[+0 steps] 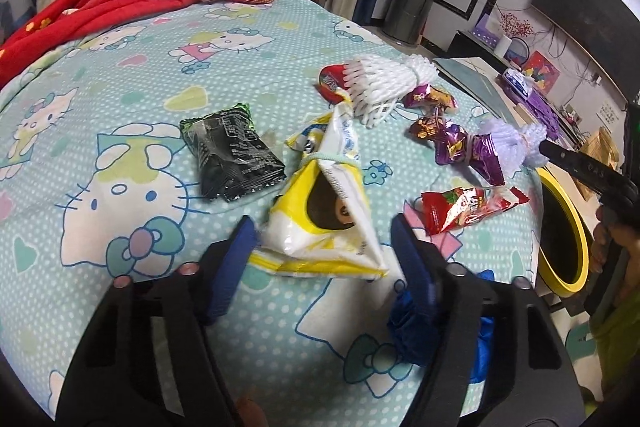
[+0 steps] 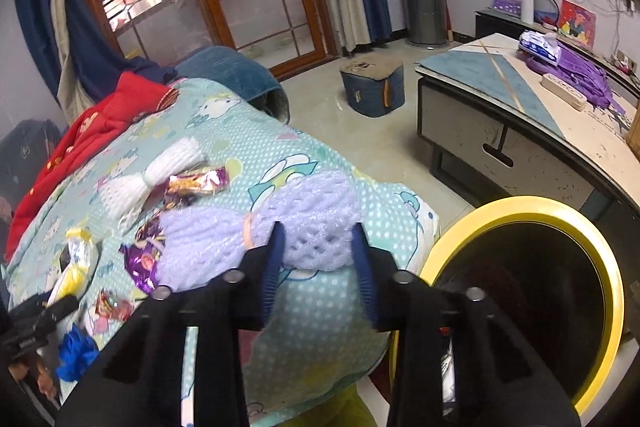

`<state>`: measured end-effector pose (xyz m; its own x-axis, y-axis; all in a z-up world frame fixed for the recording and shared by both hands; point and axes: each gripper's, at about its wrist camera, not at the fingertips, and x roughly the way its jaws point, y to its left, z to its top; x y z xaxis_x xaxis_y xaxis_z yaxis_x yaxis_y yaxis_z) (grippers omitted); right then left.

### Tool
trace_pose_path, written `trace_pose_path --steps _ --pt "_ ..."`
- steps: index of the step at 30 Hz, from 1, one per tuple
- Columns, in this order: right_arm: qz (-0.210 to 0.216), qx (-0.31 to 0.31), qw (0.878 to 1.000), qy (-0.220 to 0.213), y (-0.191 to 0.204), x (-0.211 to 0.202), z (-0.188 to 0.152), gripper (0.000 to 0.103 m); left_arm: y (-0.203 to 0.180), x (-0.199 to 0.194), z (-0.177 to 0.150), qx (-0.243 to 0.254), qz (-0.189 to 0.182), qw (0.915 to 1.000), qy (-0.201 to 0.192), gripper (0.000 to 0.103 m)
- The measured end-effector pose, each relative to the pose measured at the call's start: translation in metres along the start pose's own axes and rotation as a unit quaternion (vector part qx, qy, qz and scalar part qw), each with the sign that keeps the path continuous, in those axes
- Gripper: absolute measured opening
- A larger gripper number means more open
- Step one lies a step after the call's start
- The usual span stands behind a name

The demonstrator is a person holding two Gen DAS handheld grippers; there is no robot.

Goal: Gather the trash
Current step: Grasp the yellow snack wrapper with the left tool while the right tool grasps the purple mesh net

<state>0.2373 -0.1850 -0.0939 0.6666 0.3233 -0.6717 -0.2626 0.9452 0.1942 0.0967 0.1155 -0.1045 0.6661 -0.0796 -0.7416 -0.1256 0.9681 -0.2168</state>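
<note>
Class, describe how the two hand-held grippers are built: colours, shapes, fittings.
Both the left hand-held gripper and the right hand-held gripper have chunky matte-black bodies with slotted cut-outs, round silver bolts, and two ribbed blue fingers. No cables or sleeves show.

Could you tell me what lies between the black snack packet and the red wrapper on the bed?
The yellow-and-white tissue pack lies between the black snack packet and the red wrapper, seen in the left wrist view.
</note>
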Motion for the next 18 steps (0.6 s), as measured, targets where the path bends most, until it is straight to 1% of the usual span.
trace_pose_path --steps 1,2,5,10,18 --pt "0.0 -0.004 1.0 -0.002 0.0 -0.002 0.0 0.02 -0.001 -0.001 0.0 -0.001 0.0 1.0 0.0 0.051" --pt "-0.001 -0.008 1.0 -0.004 0.002 -0.004 -0.001 0.016 0.0 -0.002 -0.001 -0.002 0.0 1.0 0.0 0.049" --pt "0.0 -0.012 1.0 -0.015 0.002 -0.014 -0.001 0.013 0.001 -0.004 -0.001 -0.001 -0.004 1.0 0.0 0.048" --pt "0.0 -0.016 0.999 -0.04 0.005 -0.032 0.004 0.013 0.001 -0.01 -0.002 -0.001 -0.014 0.9999 -0.008 0.04" --pt "-0.003 -0.026 0.996 -0.082 0.011 -0.063 0.013 0.012 0.001 -0.025 -0.002 -0.003 -0.026 0.9992 -0.031 0.038"
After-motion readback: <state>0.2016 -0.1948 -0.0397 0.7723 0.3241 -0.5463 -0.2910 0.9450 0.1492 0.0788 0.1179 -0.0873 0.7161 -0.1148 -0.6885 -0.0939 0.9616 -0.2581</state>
